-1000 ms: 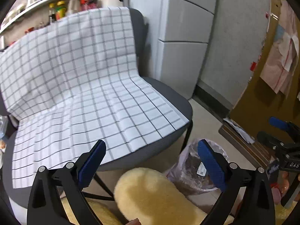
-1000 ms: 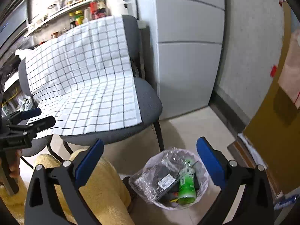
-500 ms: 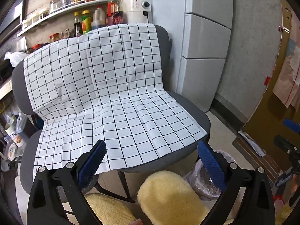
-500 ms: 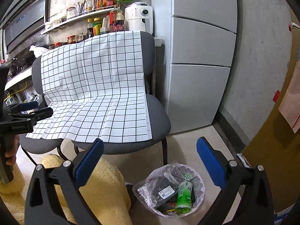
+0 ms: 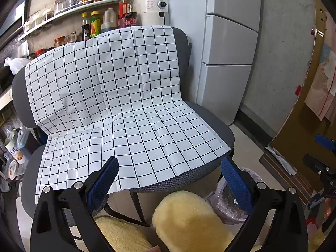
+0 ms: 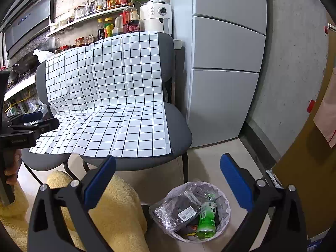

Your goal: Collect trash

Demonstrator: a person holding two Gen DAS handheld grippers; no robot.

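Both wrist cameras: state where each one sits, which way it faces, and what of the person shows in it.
Left wrist: on the left gripper, open, facing the checked cloth on the chairs; yellow fleece legs below, right gripper at right edge.
Right wrist: on the right gripper, open, facing chair and fridge, trash bin below; left gripper and hand at left edge.
Shared: cloth, fridge, bin, legs.

A checked cloth (image 5: 117,96) draped the grey chairs (image 6: 178,126). At two o'clock stood a fridge (image 6: 226,63); at twelve, a shelf (image 5: 84,8) of bottles.
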